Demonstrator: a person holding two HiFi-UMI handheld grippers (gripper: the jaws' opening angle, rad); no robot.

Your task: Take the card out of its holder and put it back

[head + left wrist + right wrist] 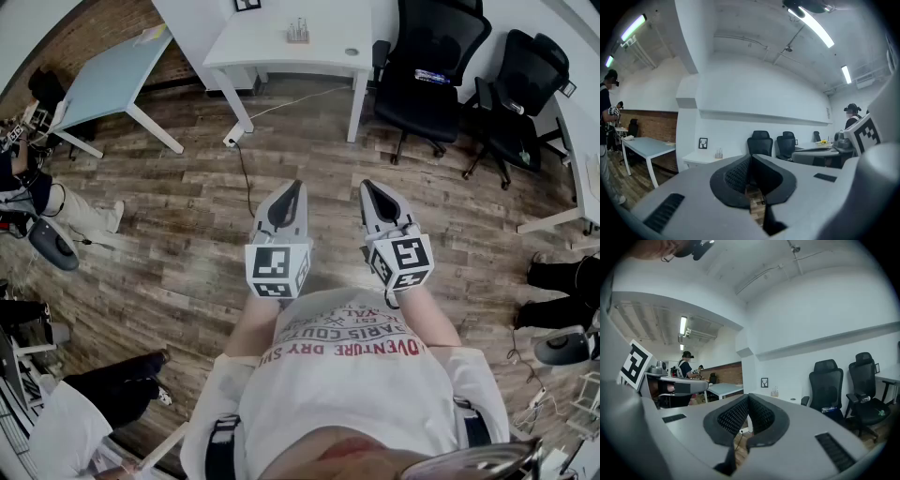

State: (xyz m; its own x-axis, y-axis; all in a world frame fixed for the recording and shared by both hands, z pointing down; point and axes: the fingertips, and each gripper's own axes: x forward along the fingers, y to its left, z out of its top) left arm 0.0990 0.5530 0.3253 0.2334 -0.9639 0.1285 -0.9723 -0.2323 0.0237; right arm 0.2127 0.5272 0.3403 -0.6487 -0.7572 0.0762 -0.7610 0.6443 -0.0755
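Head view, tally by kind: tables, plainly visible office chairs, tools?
Tables: 3, blue, white, right edge
Office chairs: 2
Tools: 2, left tool, right tool
Total: 7

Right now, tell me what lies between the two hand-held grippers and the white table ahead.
In the head view, only wood floor, crossed by a dark cable, lies between the left hand-held gripper, the right hand-held gripper and the white table.
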